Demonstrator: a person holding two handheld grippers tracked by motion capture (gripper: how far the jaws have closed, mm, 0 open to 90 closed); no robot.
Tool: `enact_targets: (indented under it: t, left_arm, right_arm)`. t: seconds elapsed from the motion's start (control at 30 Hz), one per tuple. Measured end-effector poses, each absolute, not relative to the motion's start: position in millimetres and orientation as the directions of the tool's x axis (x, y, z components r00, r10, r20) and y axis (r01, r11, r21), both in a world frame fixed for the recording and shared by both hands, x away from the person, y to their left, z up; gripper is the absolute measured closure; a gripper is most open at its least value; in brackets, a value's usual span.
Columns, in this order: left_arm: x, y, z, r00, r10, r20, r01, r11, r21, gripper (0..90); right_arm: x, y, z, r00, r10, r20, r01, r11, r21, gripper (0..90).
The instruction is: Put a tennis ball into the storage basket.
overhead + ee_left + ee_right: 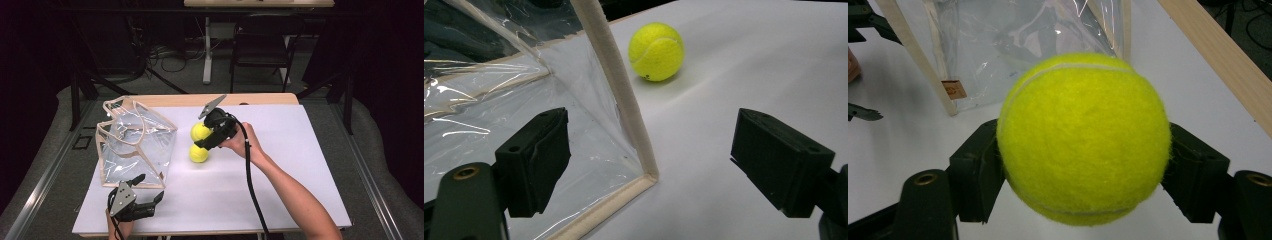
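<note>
1. High view: two fuzzy yellow tennis balls, frame centre; upper ball (200,131) pinched in right gripper (207,136), lower ball (198,153) on white table (280,170).
2. One clear, cloth-edged plastic bag (135,145), centre left.
3. Left gripper (150,189), lower left, jaws spread, nothing between them.

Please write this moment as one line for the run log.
right claw: shut on tennis ball | left claw: open near clear bag | second ball: on table

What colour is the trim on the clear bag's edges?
Cream or beige trim on the clear bag, clearest in the left gripper view.

Clear bag (136,142) blocks table's left; 2nd ball (198,154) near it; right half free.
</note>
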State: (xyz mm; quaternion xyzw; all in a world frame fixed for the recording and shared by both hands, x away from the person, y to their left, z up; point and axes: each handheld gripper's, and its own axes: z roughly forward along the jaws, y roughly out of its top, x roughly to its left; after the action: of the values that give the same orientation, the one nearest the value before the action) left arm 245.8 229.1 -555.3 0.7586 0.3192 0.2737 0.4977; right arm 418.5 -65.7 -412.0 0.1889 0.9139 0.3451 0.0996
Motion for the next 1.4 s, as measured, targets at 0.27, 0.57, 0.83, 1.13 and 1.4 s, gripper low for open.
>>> enact_targets:
  t: [0.27, 0.57, 0.83, 1.13, 1.4]
  left_arm:
    - [245.4, 229.7, -554.6, 0.65, 0.753, 0.102, 0.206, -0.303, 0.931, 16.0]
    - [244.1, 228.2, -554.0, 0.643, 0.759, 0.106, 0.194, -0.295, 0.935, 16.0]
    - [245.5, 228.0, -554.1, 0.647, 0.756, 0.103, 0.198, -0.296, 0.934, 16.0]
    - [245.6, 228.1, -554.2, 0.644, 0.758, 0.102, 0.197, -0.293, 0.936, 16.0]
    - [245.4, 227.9, -554.2, 0.644, 0.758, 0.108, 0.194, -0.298, 0.935, 16.0]
  right_arm:
    - [417.8, -55.6, -402.7, -0.917, 0.392, -0.071, 0.252, 0.709, 0.659, 25.9]
    - [419.5, -46.0, -395.2, -0.922, 0.376, -0.087, 0.236, 0.726, 0.646, 25.9]
    - [423.4, -37.9, -389.8, -0.927, 0.365, -0.088, 0.228, 0.734, 0.64, 25.9]
    - [427.5, -29.3, -385.5, -0.935, 0.345, -0.083, 0.218, 0.743, 0.633, 25.9]
    - [431.7, -18.1, -381.5, -0.937, 0.335, -0.093, 0.204, 0.745, 0.635, 25.9]
